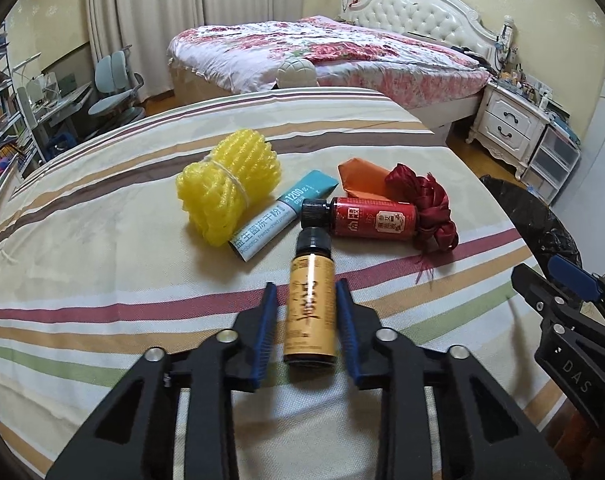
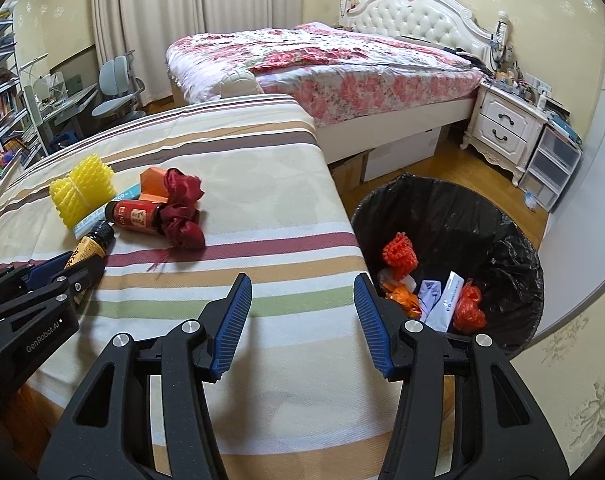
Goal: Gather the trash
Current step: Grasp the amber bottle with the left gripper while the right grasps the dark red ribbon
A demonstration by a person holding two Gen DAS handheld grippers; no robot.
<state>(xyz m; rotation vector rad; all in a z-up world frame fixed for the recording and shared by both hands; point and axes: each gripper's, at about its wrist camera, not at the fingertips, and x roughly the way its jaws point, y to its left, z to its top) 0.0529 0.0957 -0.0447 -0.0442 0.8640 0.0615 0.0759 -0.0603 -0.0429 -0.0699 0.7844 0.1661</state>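
Observation:
On the striped tablecloth (image 1: 102,240) lies an orange bottle (image 1: 310,308) with a black cap, and my left gripper (image 1: 306,284) is shut on its body, one blue pad on each side. Just beyond lie a red bottle (image 1: 366,216), a dark red ribbon (image 1: 426,204), folded orange paper (image 1: 362,178), a teal and white packet (image 1: 278,212) and a yellow foam net (image 1: 226,184). My right gripper (image 2: 302,280) stands open and holds nothing, over the table's right edge, beside the bin (image 2: 482,216) lined with a black bag.
The bin stands on the wooden floor right of the table and holds orange netting, paper and a white box. A bed (image 2: 342,64) with a floral cover lies behind, a white nightstand (image 2: 502,128) at the right, a desk and chair (image 2: 114,88) at the left.

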